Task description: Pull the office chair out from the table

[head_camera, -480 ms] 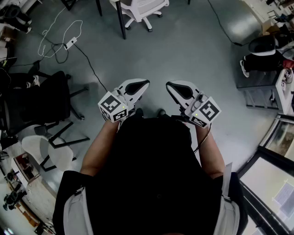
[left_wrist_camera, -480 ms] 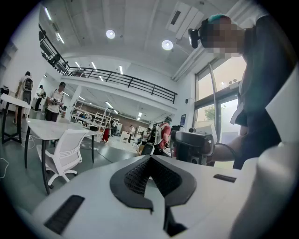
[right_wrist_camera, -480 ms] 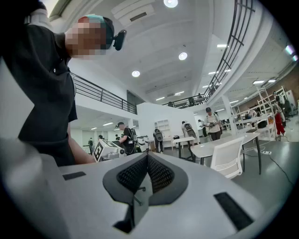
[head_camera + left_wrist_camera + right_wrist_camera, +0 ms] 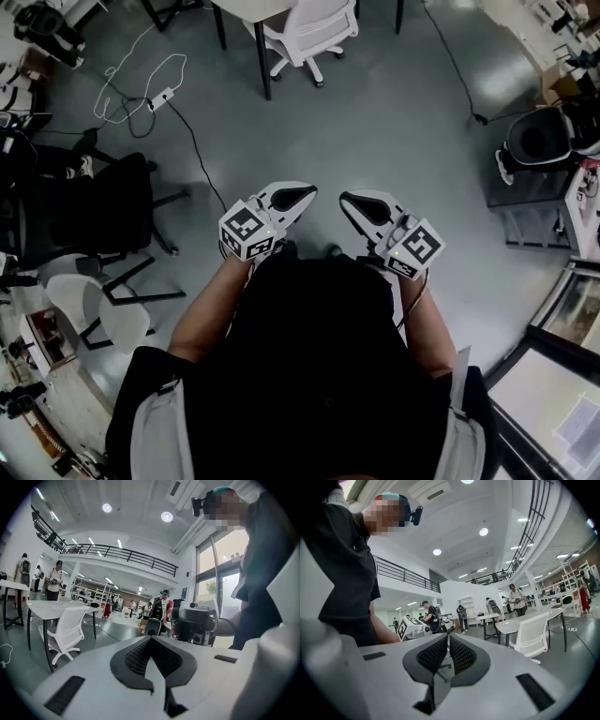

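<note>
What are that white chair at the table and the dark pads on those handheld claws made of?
The white chair looks like matt moulded plastic: its backrest shows horizontal slots. The dark pads look like black rubber, going by their matt, finely dotted texture, though that's a guess.

At the top of the head view, the white plastic office chair (image 4: 305, 33) and the white table (image 4: 263, 66) are cut off by the edge. The far-off people (image 4: 55, 581) are too small to tell apart.
</note>
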The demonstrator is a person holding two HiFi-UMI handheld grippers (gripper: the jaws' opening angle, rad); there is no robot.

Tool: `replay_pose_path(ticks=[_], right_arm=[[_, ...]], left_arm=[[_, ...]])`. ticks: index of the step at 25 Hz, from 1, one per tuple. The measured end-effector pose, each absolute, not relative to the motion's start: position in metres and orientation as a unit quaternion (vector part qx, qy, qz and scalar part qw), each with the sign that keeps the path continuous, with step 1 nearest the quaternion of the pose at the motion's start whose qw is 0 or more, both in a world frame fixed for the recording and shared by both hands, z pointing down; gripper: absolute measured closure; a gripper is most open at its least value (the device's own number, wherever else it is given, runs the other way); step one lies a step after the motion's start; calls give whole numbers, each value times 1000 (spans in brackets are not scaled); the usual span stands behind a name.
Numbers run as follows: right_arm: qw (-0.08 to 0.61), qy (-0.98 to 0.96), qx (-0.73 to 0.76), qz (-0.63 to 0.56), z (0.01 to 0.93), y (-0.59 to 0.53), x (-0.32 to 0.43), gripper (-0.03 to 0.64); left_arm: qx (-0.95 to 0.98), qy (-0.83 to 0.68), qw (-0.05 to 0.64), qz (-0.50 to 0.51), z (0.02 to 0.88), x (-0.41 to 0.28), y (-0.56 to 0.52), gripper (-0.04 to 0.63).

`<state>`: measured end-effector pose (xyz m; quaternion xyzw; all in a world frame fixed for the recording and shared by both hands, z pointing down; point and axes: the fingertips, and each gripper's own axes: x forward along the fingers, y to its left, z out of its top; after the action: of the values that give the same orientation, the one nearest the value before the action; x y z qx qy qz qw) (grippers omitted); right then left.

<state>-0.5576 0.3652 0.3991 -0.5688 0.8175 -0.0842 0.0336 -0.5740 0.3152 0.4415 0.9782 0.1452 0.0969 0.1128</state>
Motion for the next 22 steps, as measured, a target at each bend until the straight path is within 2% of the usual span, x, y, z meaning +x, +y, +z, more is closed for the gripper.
replay_pose_path(ticks=[8,11,15,19,22], right_arm=[[30,827,-555,-80,406,388,-531,595],[49,829,-549,-96,410,398,-515,595],[41,833,-544,-92,416,409,-496,595],[87,810,-571,-106,420,408,-452,594],[96,800,-583,-108,423,395,-423,594]], left_arm=[[982,124,99,103,440,-551,321,584],[980,122,105,115,446,-540,329,584],[978,113,116,130,457,-530,341,584],[974,128,119,147,462,-506,352,584],[973,127,128,144,466,-483,343,584]])
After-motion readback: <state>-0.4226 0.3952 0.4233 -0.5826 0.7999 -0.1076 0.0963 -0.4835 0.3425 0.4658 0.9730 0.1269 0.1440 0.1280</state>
